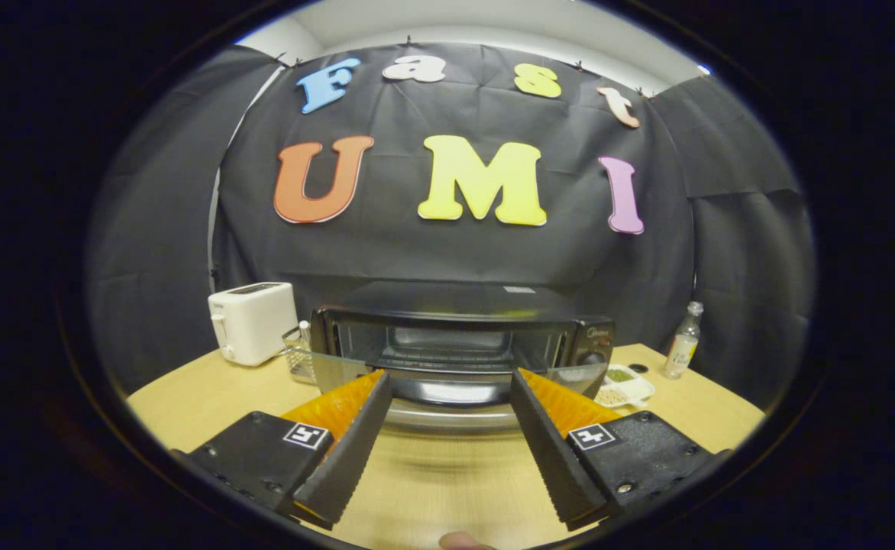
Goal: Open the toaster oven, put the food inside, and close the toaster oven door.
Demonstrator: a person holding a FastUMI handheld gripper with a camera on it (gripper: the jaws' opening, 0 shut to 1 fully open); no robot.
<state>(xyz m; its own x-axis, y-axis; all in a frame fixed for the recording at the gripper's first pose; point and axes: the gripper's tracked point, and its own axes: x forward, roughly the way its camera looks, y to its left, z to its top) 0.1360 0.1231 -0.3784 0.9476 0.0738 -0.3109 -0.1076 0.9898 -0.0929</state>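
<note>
A black toaster oven (570, 336) stands on the wooden table (188, 405) just ahead of my fingers. Its glass door (333, 370) is swung down toward me, and the wire rack (447, 353) shows inside. The door's silver handle (447, 416) lies between my two fingertips, slightly blurred. My gripper (450, 378) is open, fingers wide apart on either side of the door's middle, holding nothing. A small white dish of food (625, 386) sits right of the oven, beyond my right finger.
A white pop-up toaster (253, 321) stands at the back left, with a small wire basket (298, 359) between it and the oven. A clear bottle (683, 341) stands at the far right near the table edge. A fingertip of the holding hand (463, 541) shows below.
</note>
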